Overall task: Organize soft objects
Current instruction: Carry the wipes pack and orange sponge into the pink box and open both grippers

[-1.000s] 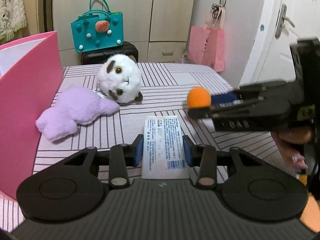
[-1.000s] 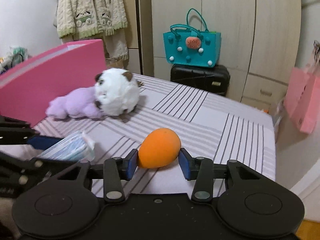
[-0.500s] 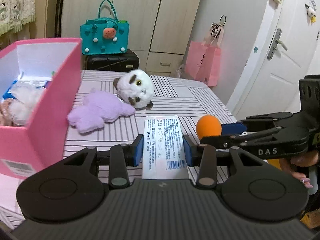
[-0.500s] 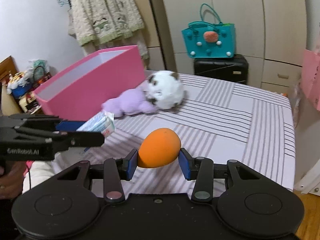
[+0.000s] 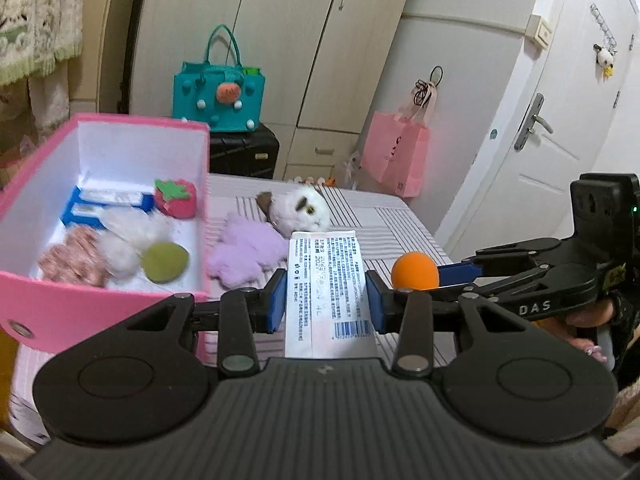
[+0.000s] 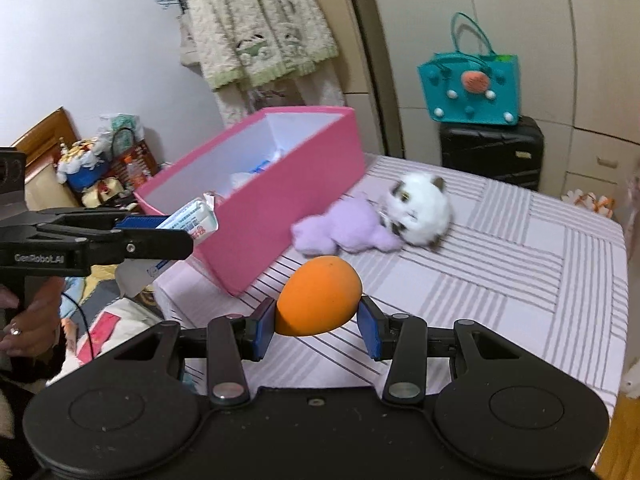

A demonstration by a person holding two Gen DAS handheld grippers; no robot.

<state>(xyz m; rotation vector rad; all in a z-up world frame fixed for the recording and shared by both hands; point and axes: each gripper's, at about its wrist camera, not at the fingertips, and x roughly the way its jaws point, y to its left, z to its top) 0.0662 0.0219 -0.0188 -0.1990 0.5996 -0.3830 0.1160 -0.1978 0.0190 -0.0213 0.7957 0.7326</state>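
Both my tongs have risen: my left tongs [image 5: 326, 300] now look over the rim into the pink box [image 5: 120, 304] at their left, and the striped surface [image 6: 520, 264] lies farther below my right tongs [image 6: 316, 326]

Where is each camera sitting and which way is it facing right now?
Left wrist: on the left gripper, looking along its fingers down over the striped bedcover into the open pink box; its blue pads clamp a white tissue packet; the right gripper and hand enter from the right.
Right wrist: on the right gripper, facing the box's long side, pads clamping an orange foam egg; the left gripper and hand show at left.
Shared: box, packet, egg, purple plush, white cat plush, teal bag.
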